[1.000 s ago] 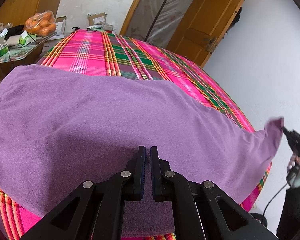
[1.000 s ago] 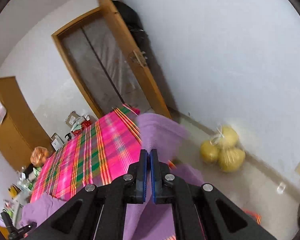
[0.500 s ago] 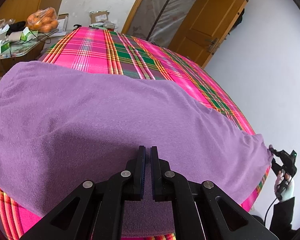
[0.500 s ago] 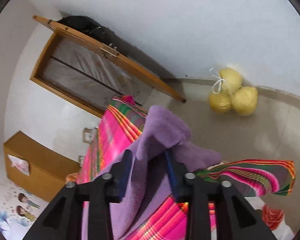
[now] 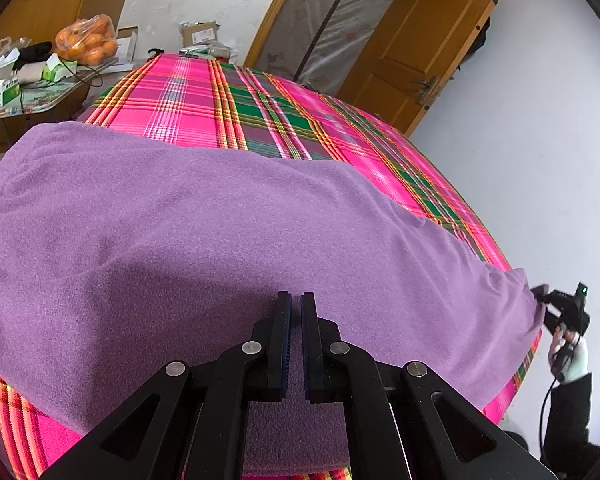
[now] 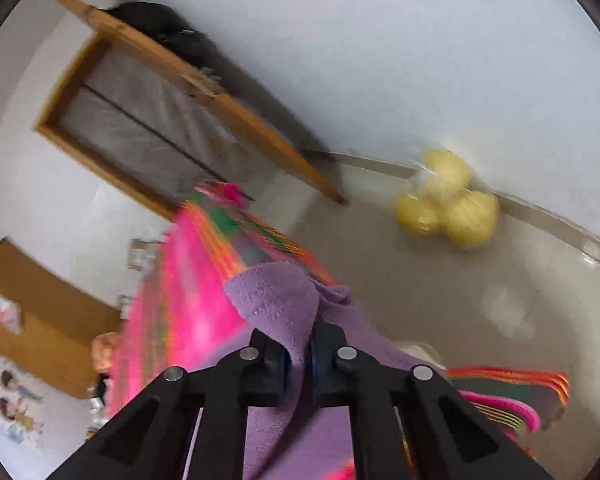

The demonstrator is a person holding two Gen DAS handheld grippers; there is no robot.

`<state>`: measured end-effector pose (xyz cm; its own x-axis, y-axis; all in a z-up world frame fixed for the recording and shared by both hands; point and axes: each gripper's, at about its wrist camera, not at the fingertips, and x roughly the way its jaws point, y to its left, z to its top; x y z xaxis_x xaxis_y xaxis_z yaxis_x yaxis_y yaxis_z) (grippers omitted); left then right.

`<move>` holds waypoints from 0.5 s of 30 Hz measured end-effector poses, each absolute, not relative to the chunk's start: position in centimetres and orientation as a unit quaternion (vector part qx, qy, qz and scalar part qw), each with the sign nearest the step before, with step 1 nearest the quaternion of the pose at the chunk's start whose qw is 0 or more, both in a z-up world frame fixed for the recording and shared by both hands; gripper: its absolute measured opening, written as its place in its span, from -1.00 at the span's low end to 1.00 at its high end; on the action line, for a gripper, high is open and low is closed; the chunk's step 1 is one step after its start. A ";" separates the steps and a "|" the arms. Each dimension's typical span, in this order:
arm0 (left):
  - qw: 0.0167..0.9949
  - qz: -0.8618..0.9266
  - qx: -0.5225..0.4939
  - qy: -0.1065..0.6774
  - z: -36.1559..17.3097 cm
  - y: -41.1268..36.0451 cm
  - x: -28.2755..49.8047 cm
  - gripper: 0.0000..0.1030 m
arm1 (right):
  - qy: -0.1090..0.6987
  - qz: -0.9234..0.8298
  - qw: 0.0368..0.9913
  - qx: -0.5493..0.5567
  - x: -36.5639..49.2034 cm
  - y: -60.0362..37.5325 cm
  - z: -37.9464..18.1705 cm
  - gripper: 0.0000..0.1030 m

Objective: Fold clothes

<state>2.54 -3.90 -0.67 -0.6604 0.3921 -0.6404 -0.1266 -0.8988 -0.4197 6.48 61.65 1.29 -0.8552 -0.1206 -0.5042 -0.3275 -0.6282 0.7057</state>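
A purple fleece garment (image 5: 204, 232) lies spread across the pink plaid table cover (image 5: 236, 108). My left gripper (image 5: 295, 320) is shut on the garment's near edge. In the left wrist view my right gripper (image 5: 556, 308) sits at the garment's far right corner by the table edge. In the right wrist view, which is blurred, the right gripper (image 6: 298, 354) is shut on a purple corner (image 6: 276, 304) that folds up over its fingers.
A side table (image 5: 32, 96) with a bag of oranges (image 5: 86, 42) and boxes stands at the left. A wooden door (image 5: 424, 40) is behind the table. A bag of yellow fruit (image 6: 448, 204) lies on the floor by the wall.
The right gripper has come down with the garment corner to the table's right edge. Its jaws opened half a second ago and are shut on the cloth again. The left gripper has stayed put.
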 end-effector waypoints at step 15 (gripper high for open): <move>0.138 0.899 -0.391 -0.139 -0.2 -1.9 2.5 -0.91 | 0.497 0.825 0.112 -0.245 12.4 65.9 -6.8 -0.87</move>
<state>2.53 -1.87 -0.17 -0.6558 0.3571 -0.6651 -0.1399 -0.9233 -0.3577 12.38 65.93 -6.84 -0.8544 -0.0590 -0.5162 -0.4290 -0.4804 0.7650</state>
